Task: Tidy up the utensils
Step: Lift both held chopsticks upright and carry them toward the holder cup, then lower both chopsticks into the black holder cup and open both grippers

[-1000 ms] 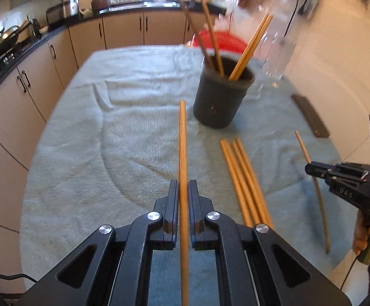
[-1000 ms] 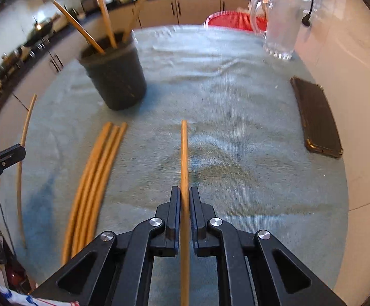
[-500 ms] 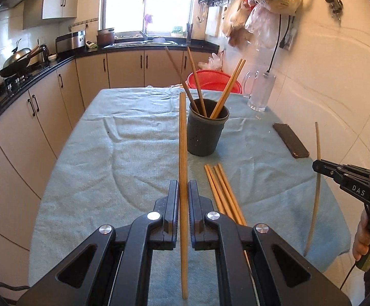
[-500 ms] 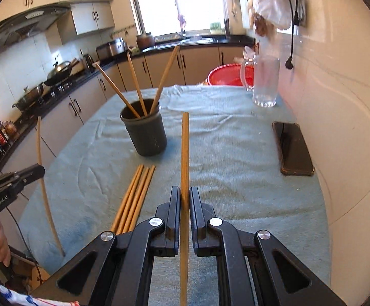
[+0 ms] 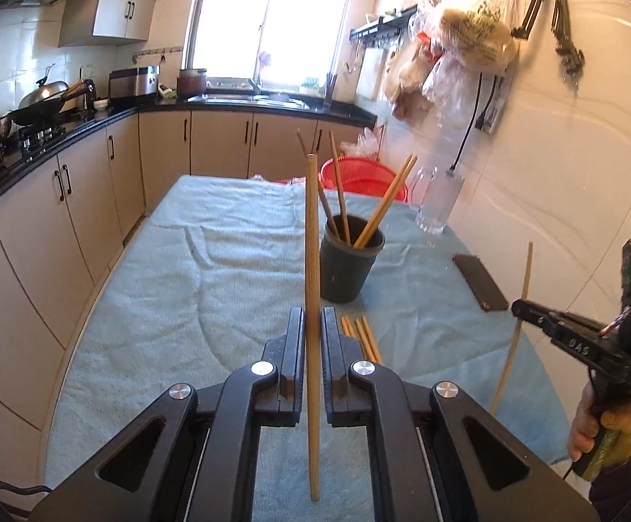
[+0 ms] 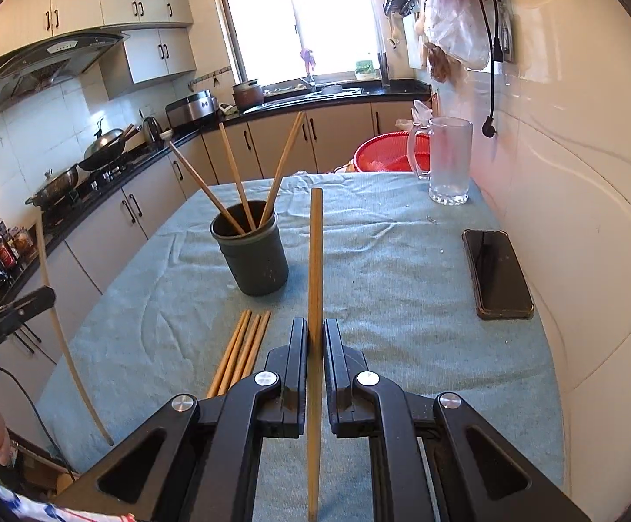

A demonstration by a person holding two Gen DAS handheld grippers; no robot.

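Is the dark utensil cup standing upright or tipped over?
Upright: the dark cup stands on its base on the towel-covered table, three chopsticks leaning out of it.

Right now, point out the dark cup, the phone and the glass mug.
dark cup [image 6: 259, 266]: right wrist view, front wall.
phone [image 6: 499, 273]: right wrist view, middle of screen.
glass mug [image 6: 449, 161]: right wrist view, middle of body.

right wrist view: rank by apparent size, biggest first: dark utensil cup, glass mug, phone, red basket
1. Dark utensil cup.
2. Phone and glass mug: look alike, no ranking.
3. Red basket: smallest showing, but partly hidden behind the mug and farthest away, so unsure.
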